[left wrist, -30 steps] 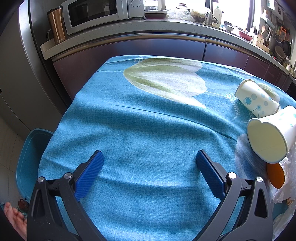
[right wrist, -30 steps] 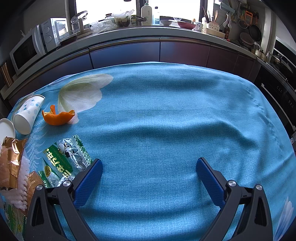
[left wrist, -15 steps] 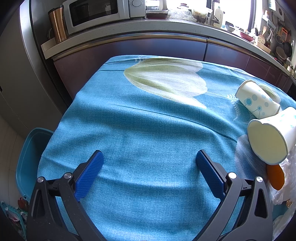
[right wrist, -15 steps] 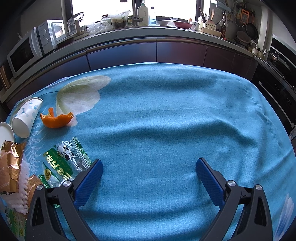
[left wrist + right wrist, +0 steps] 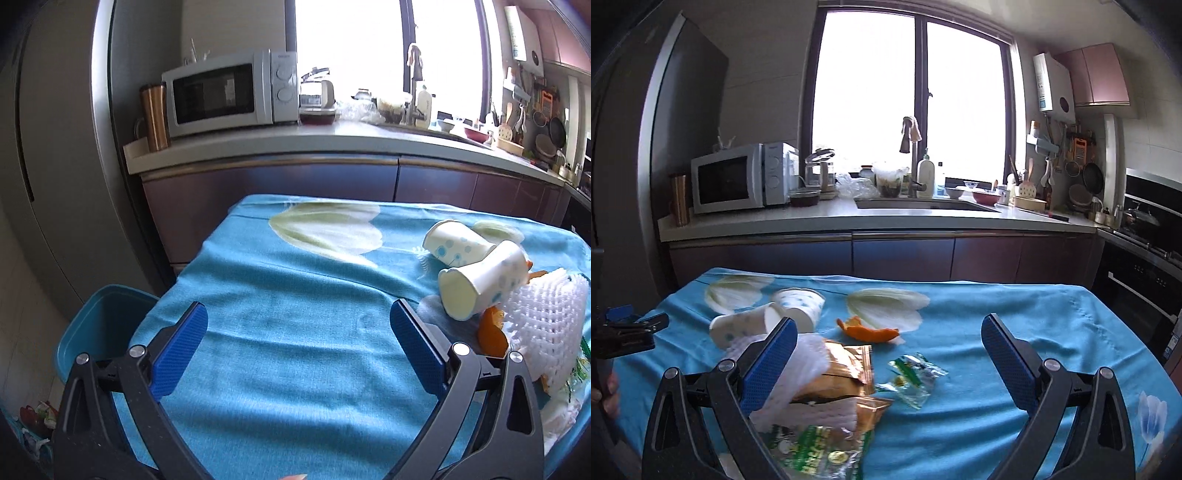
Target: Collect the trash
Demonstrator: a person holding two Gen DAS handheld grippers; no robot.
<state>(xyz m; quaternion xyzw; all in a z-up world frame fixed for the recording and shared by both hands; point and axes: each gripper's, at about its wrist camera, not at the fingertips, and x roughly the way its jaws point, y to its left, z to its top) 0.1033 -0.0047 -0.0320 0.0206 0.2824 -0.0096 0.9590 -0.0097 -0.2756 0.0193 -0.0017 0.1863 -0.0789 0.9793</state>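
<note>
Trash lies on the blue tablecloth. Two dotted paper cups lie on their sides beside orange peel, white foam netting, a brown snack bag and green wrappers. My left gripper hangs open over bare cloth, left of the cups. Above the wrappers my right gripper is open with nothing between its fingers; its left finger overlaps the netting in view.
A teal bin stands on the floor at the table's left edge. Behind the table runs a kitchen counter with a microwave, sink and dishes. A hand holds the other gripper at the right wrist view's left edge.
Both grippers have tilted up and drawn back from the table; the counter and window now fill the upper views. The trash now sits lower and closer in the right view. Both stay open.
</note>
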